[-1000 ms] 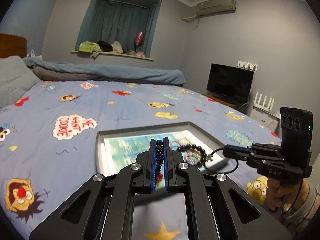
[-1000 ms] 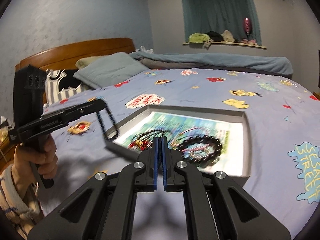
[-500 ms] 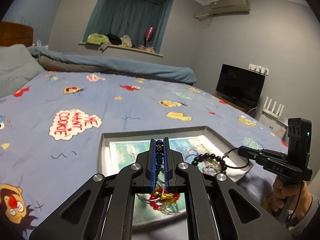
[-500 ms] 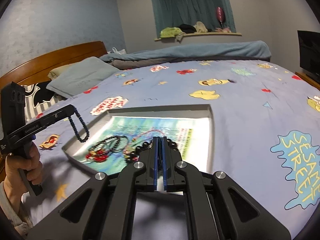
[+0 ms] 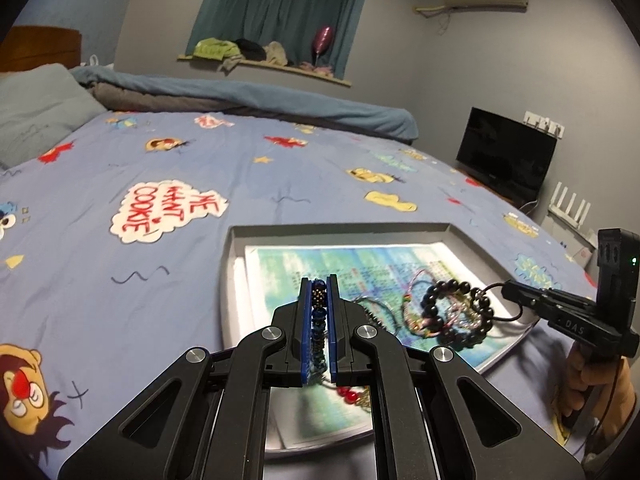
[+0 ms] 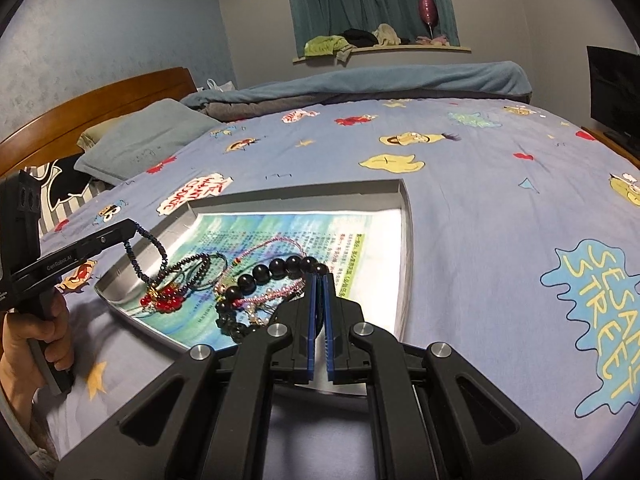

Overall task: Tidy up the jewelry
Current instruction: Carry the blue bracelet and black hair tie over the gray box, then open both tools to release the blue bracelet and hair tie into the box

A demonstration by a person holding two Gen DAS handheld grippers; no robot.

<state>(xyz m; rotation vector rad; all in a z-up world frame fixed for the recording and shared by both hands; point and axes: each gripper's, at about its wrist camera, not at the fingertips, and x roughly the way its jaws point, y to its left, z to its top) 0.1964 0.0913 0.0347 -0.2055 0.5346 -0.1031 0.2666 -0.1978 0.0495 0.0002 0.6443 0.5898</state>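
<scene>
A shallow grey tray (image 5: 340, 230) (image 6: 300, 192) lined with a printed sheet lies on the bed. It holds a tangle of jewelry: a black bead bracelet (image 5: 452, 292) (image 6: 280, 268), pink cord bracelets (image 6: 276, 246) and a red bead piece (image 6: 164, 300). My left gripper (image 5: 319, 292) (image 6: 132, 226) is shut on a dark blue bead bracelet (image 5: 318, 316) (image 6: 148, 256), which hangs over the tray's near left corner. My right gripper (image 6: 319, 280) (image 5: 505, 289) is shut on a thin black cord loop (image 5: 516, 314) beside the black beads.
The bed has a blue cartoon-print sheet (image 5: 160, 160). A grey pillow (image 6: 148, 140) and a wooden headboard (image 6: 100, 96) are at the left, and a rolled blue blanket (image 5: 260, 96) lies at the far side. A TV (image 5: 506, 152) and a white router (image 5: 568, 208) stand beyond the bed's right edge.
Both grippers have come down and forward toward the tray. The blue bead bracelet now hangs over the tray's corner. The right gripper's tip sits beside the black beads.
</scene>
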